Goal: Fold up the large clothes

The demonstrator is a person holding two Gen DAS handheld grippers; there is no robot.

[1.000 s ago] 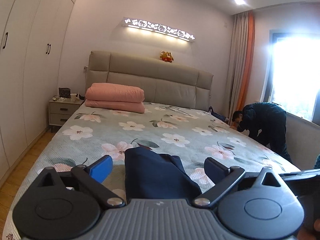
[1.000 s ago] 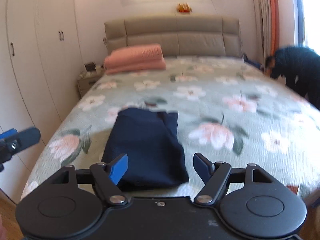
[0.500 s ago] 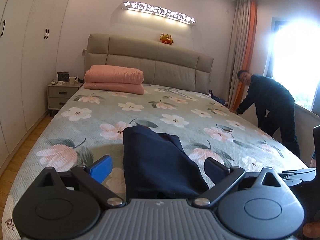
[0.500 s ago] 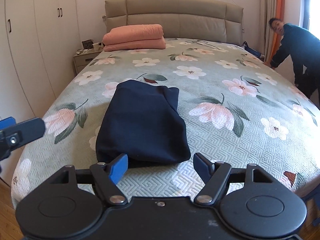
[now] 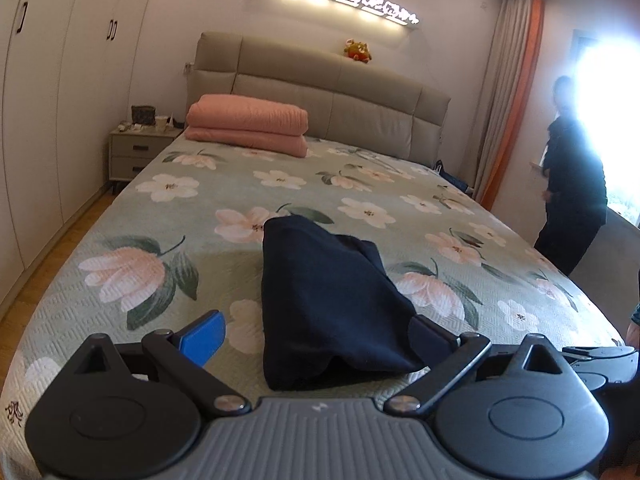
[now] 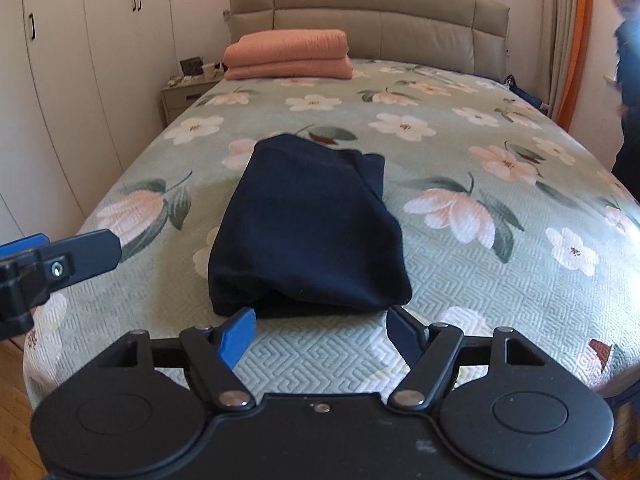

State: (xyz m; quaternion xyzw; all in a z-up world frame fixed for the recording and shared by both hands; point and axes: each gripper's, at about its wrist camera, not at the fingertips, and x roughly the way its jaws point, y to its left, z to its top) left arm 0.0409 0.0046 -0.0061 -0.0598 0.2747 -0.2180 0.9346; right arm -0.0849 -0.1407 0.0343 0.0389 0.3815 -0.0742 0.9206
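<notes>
— Garment (image 6: 308, 232), dark navy, lies in the centre of both frames, on the near part of the flowered bed (image 6: 500, 292). How far along does it look?

— Folded down to a thick packet already, I judge; maybe one more fold or a tidy-up is left. Its near edge bulges loosely.

— Which way does it run?

— Long axis goes from the lower frame edge up toward the headboard (image 6: 372, 16), narrowing at the far end.

— And the jaws?

— Left gripper (image 5: 316, 334) and right gripper (image 6: 320, 330) both stand wide, holding nothing, just short of the near edge.
</notes>
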